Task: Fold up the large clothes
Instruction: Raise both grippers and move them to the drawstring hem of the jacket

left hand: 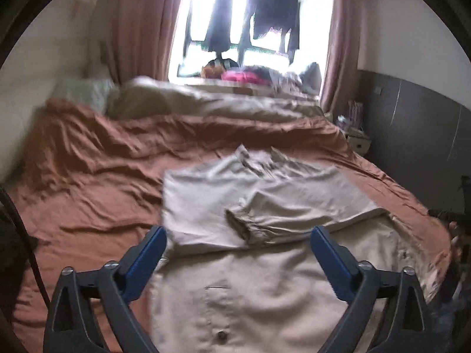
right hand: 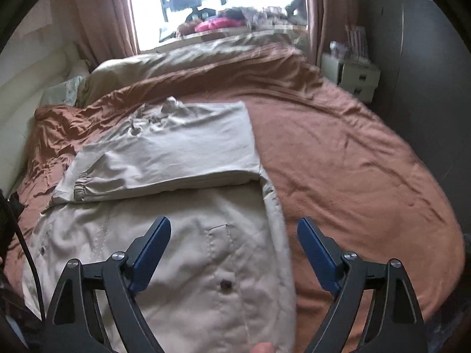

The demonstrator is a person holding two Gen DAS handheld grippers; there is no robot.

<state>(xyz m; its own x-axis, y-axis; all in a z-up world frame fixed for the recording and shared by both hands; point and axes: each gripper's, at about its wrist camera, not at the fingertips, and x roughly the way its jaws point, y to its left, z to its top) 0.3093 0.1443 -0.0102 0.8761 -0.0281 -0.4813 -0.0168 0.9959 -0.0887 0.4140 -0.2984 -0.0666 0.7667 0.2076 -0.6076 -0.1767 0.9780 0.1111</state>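
Mostly smooth beige cotton jacket (right hand: pixel 164 264), half-folded

Pretty lived-in bedroom: bed (left hand: pixel 88 158) with a rumpled rust-brown sheet, blown-out bright window (left hand: pixel 253 26) with dark clothes (left hand: pixel 273 14) hanging, pinkish curtains (left hand: pixel 138 26), white nightstand (right hand: pixel 350 76), dark grey wall panel (left hand: pixel 412 123).

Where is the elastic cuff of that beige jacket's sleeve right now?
The elastic cuff lies on the beige jacket, at the end of the sleeve folded across its middle, toward the left in the right wrist view and nearer centre in the left.
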